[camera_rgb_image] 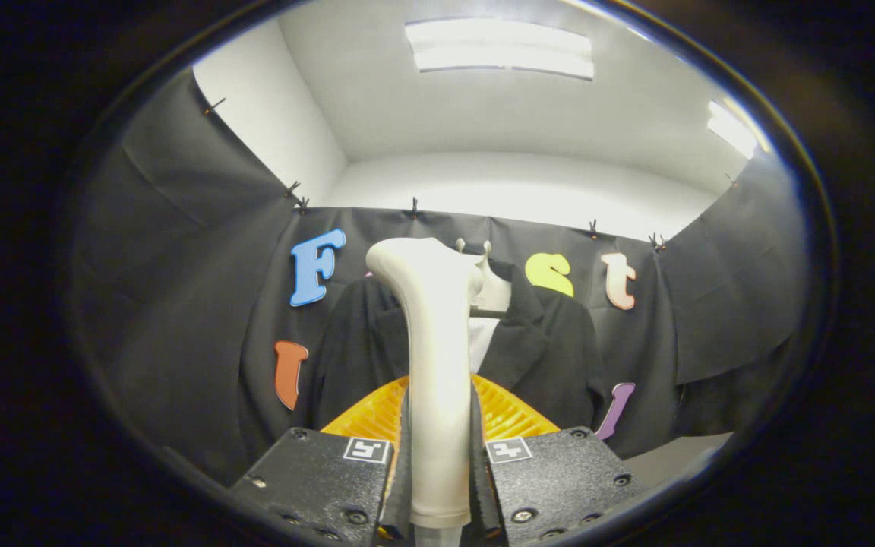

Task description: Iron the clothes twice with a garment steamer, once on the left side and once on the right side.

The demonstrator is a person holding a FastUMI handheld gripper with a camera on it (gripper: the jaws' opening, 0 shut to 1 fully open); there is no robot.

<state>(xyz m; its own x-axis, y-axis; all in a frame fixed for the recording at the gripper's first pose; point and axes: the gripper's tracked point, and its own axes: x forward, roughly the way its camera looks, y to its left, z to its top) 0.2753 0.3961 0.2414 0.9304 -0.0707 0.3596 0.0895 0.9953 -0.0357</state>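
My gripper (440, 463) is shut on the white handle of the garment steamer (431, 334), which stands upright between my fingers and curves over to its head at the top. Beyond it hangs a dark jacket (551, 349) over a white shirt on a hanger, in front of the black cloth wall. The steamer hides the middle of the jacket; its left shoulder and right front panel show on either side. The steamer head is level with the jacket's collar, but its distance from the cloth cannot be told.
An orange ribbed part (510, 414) sits just behind my fingers, below the jacket. The black cloth wall (179, 304) wraps round on both sides. A pale floor strip (673, 456) lies to the lower right. Ceiling lights (502, 49) shine above.
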